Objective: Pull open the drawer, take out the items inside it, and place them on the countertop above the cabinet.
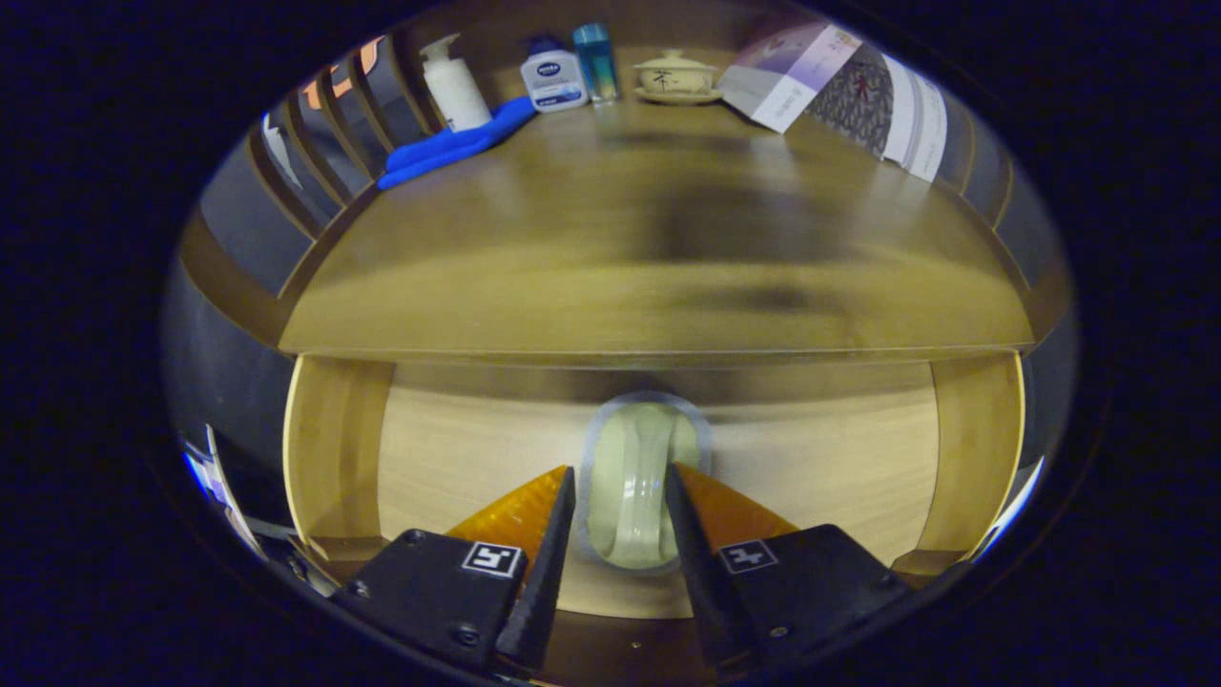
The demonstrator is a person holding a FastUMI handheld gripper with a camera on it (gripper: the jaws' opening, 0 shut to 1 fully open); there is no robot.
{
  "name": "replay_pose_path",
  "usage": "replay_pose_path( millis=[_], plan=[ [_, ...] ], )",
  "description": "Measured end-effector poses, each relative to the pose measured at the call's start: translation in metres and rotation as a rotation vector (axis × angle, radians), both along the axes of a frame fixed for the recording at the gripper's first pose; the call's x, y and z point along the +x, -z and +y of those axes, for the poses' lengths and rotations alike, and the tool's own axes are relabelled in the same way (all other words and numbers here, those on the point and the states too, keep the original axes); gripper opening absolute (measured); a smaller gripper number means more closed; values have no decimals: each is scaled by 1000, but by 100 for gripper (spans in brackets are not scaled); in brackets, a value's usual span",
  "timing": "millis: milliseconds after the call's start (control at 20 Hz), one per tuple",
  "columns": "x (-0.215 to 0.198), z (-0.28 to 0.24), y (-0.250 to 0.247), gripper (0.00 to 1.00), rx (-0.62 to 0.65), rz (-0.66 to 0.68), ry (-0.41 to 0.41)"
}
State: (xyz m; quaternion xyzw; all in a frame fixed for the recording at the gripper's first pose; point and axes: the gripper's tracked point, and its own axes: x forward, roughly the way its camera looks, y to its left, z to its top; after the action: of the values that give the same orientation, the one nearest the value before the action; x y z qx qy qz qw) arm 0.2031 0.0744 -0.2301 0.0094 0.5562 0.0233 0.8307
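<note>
Your tool point(620, 506) pinches a smooth, pale green soap-like bar point(637, 482) in the open wooden drawer point(334, 448), just below the shiny brown table point(572, 248).

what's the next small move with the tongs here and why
Probably lift straight up. The tongs look closed on the pale green cup, one finger against each side, and it sits low in the open drawer. It has to clear the drawer's front before it can go onto the countertop above.
</note>
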Motion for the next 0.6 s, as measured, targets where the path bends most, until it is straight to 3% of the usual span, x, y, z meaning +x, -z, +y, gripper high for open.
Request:
replay_pose_path(
  millis=[50,200,600],
  plan=[
    [0,-3,3,58,-11,7,4],
    [-2,-9,3,25,-15,15,11],
    [-28,-6,-34,23,47,-31,-16]
  ],
)
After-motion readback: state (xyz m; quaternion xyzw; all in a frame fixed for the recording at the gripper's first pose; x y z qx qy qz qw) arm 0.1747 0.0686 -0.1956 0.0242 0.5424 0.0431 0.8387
